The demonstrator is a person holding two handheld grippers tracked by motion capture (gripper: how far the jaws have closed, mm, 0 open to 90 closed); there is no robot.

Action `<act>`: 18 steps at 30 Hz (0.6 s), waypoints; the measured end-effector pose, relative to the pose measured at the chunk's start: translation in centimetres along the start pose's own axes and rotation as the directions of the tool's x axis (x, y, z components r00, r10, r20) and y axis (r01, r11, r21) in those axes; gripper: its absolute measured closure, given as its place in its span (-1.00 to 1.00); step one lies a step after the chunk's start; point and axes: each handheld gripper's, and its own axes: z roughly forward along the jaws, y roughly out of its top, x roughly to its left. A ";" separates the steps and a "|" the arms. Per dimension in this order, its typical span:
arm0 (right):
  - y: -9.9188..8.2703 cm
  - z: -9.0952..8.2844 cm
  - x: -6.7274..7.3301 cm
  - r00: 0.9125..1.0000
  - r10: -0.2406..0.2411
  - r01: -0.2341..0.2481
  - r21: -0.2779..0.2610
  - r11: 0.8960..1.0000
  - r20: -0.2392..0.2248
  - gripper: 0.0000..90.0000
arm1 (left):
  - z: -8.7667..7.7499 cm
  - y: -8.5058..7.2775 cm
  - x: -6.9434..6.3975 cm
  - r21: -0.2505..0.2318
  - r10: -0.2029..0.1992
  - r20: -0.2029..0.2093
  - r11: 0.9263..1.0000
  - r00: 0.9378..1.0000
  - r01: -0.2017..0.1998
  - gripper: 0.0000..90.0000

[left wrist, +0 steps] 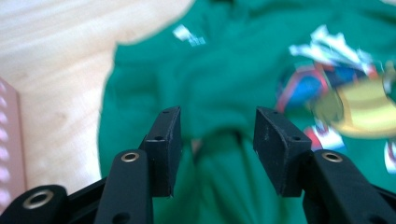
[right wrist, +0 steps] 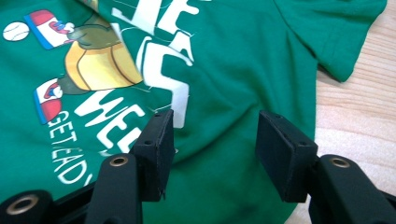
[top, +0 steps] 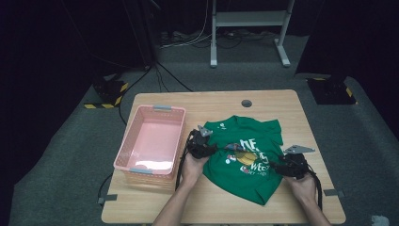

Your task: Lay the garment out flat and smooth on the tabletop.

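Note:
A green T-shirt (top: pixel 244 155) with a colourful cartoon print and white lettering lies spread, somewhat rumpled, on the wooden table (top: pixel 263 101). My left gripper (top: pixel 211 149) is at the shirt's left edge. In the left gripper view its jaws (left wrist: pixel 217 126) stand apart over the green cloth (left wrist: pixel 224 79), where a loose fold rises between them without touching the pads. My right gripper (top: pixel 275 165) is at the shirt's lower right. In the right gripper view its jaws (right wrist: pixel 215 128) are open just above the printed cloth (right wrist: pixel 224 70), gripping nothing.
A pink plastic basket (top: pixel 126 141) stands on the table's left side, close beside my left hand. A round cable hole (top: pixel 246 103) sits near the far edge. Bare wood (right wrist: pixel 355 116) lies right of the shirt. Cables and a metal stand are on the floor beyond.

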 end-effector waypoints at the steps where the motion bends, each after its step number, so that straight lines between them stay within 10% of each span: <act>1: -0.1 -0.1 0.1 1.000 0.000 0.000 -0.004 1.000 0.000 0.05 | 0.1 -0.6 -0.2 0.010 0.000 0.005 1.000 1.000 0.000 0.15; 11: -0.4 0.5 0.7 0.998 -0.025 0.025 0.011 1.000 0.065 -0.02 | 2.5 -2.5 -0.3 0.086 -0.020 -0.031 0.996 0.999 0.023 0.24; 15: -0.4 0.5 0.4 0.998 -0.039 0.038 0.015 0.999 0.056 0.02 | 2.4 -2.5 -0.2 0.091 -0.009 -0.027 0.996 1.000 0.011 0.65; 18: -0.3 0.3 0.1 0.997 -0.051 0.050 0.021 0.999 0.055 0.40 | 2.1 -2.6 -0.4 0.115 0.018 -0.021 0.993 1.000 -0.015 0.90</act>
